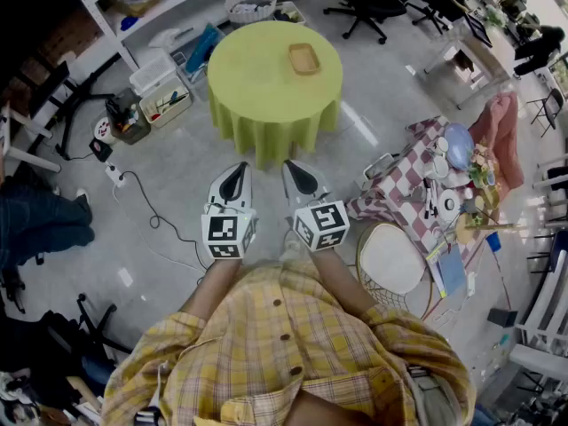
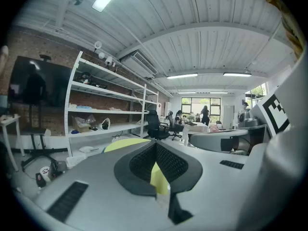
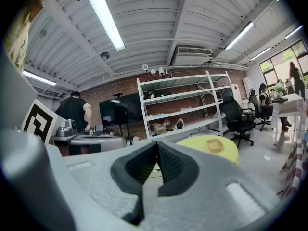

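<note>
- Black-and-white square markers are seen on the cube of the left tool [image 1: 238, 169] and on that of the right tool [image 1: 293, 167]; this is the only print that can be made out.
- In the left gripper view, the left tool [image 2: 155, 144] is seen with its jaws brought together at the tips. Nothing is gripped, and only a sliver of yellow-green cloth shows through behind the pads.
- In the right gripper view, the right tool [image 3: 157, 144] is likewise closed on itself and empty.
- Both tools are held side by side over the floor [image 1: 177, 176], just short of the near edge of the round desk [image 1: 266, 96], without touching its hanging cloth.
- A wooden tray [image 1: 303, 58] lies on that desk, right of the middle and toward the far edge, well apart from both tools.
- Open floor is left on the desk's near side. Storage crates [image 1: 160, 91] crowd its left edge, and a checked desk [image 1: 399, 180] with crockery stands near the right.
</note>
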A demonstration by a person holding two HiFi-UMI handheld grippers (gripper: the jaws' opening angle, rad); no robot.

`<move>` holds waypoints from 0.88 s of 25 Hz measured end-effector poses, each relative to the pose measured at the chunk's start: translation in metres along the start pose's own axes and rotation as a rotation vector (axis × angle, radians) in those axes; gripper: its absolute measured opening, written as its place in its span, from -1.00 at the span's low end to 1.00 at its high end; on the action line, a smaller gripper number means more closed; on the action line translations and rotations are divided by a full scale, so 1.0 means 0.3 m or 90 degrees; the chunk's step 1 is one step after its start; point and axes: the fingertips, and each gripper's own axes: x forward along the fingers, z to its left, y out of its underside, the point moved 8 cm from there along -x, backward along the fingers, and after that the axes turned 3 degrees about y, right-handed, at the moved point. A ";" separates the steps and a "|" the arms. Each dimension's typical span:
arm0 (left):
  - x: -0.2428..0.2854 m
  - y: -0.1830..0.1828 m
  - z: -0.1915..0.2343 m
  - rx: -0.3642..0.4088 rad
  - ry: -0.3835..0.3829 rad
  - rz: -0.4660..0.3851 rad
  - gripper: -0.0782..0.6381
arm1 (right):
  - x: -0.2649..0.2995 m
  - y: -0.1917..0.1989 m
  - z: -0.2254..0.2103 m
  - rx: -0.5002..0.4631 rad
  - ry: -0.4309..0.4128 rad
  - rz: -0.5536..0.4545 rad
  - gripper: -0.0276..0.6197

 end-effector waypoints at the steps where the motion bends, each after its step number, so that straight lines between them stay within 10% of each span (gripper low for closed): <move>1: 0.005 0.008 -0.004 0.003 0.004 -0.001 -0.77 | 0.002 -0.001 -0.002 0.000 -0.002 -0.002 -0.92; 22: 0.114 0.059 -0.104 0.001 -0.037 0.015 -0.77 | 0.040 0.004 -0.161 0.015 -0.070 0.001 -0.92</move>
